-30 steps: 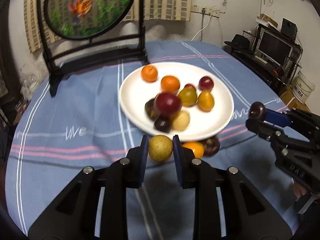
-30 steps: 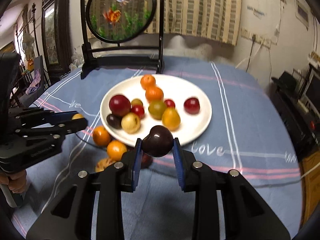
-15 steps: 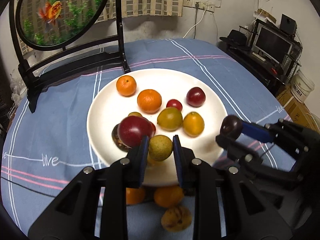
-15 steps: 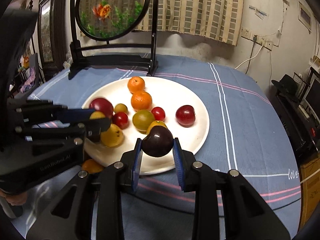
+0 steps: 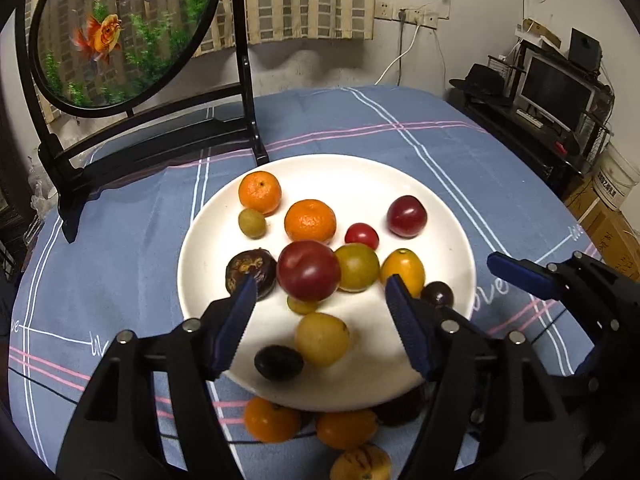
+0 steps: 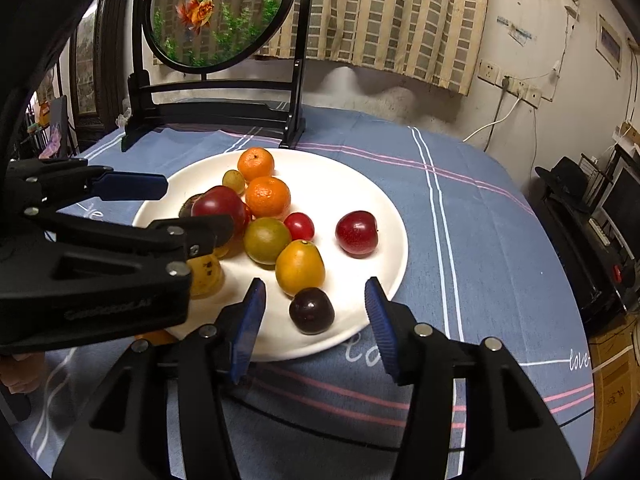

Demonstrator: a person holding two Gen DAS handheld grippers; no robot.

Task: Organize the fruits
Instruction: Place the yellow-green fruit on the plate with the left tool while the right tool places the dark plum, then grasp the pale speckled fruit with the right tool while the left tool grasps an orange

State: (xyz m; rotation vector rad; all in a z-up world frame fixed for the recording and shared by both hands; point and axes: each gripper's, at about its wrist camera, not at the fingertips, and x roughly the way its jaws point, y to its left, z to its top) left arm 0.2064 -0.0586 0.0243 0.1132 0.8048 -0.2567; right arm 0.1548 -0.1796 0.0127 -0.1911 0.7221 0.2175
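Observation:
A white plate [image 5: 436, 184] holds several fruits on the blue tablecloth; it also shows in the right wrist view [image 6: 372, 184]. My left gripper [image 5: 320, 324] is open over the plate's near side, with a yellow-green pear [image 5: 322, 338] lying on the plate between its fingers. My right gripper [image 6: 314, 312] is open, with a dark plum [image 6: 311, 311] resting on the plate's near edge between its fingers. That plum also shows in the left wrist view [image 5: 437, 294]. Two oranges [image 5: 271, 419] and a yellow fruit [image 5: 360, 464] lie on the cloth in front of the plate.
A round goldfish screen on a black stand [image 5: 120, 32] stands behind the plate. The right gripper [image 5: 560, 280] shows at the right of the left wrist view; the left gripper [image 6: 100, 240] fills the left of the right wrist view. A desk with a monitor [image 5: 556, 88] stands beyond the table.
Both grippers moved in over the plate and opened. The pear left the left gripper and the dark plum left the right gripper; both now lie on the plate.

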